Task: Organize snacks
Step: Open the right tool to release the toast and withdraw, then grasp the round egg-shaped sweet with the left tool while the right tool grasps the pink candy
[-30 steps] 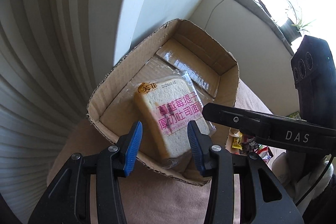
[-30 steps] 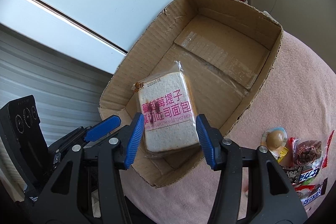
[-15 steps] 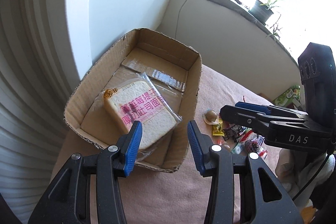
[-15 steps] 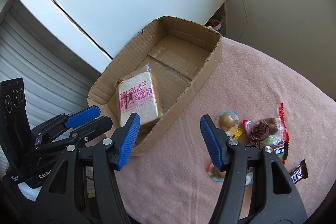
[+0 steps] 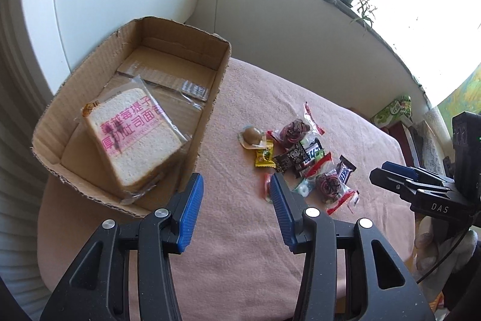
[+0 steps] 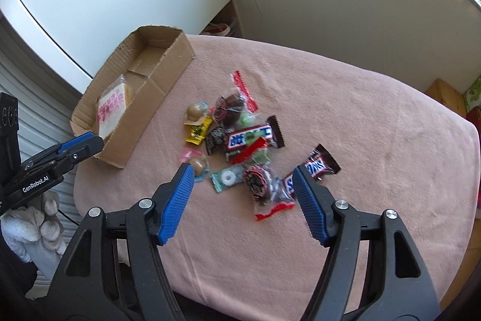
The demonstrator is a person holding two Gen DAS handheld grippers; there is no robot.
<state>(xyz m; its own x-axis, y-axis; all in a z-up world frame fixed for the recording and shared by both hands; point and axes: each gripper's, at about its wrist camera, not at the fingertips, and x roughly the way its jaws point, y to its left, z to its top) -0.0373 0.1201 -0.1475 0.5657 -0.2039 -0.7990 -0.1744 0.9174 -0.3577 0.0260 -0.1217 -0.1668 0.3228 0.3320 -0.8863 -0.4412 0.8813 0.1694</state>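
Bread (image 5: 132, 137) sits in box (image 5: 210, 110). Both grippers, left (image 5: 234, 200) and right (image 6: 240, 194), spread wide, empty. Next: right drops onto candy pile (image 6: 240, 146), likely picks one.

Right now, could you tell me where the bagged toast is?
In both views the bagged toast lies inside the cardboard box, left of the candy pile.
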